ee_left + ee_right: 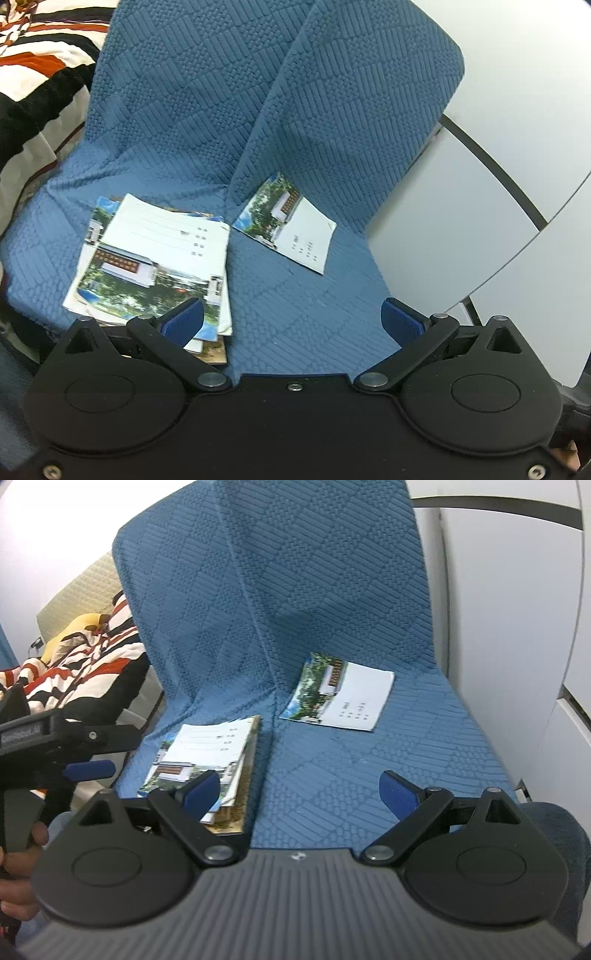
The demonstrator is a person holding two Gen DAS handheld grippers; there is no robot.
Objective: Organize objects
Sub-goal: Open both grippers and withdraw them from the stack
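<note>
Booklets, one lone booklet (291,229) and a loose stack (155,266) of the same kind, lie on a chair seat draped in a blue quilted cover (295,325). Taking the stack as landmark, the single booklet rests well apart from it toward the wall side, close to the fold where the seat meets the backrest; in the right wrist view it (343,694) sits beyond and to the right of the stack (207,760). The left gripper (291,317) hangs over the seat's front edge beside the stack, jaws spread wide and empty, one blue pad overlapping the stack's near corner in the view. The right gripper (299,790) hovers likewise released, holding nothing, a little toward the lone booklet. A striped blanket (92,664) lies on the far side of the stack.

The likely next step is gathering the stray booklet onto the pile. Risks seem plain: thin, flat covers offer little edge to pinch, so the fingers may drag the soft cloth instead, and the stack's fanned, uneven edges could slide off the seat's front if nudged.
</note>
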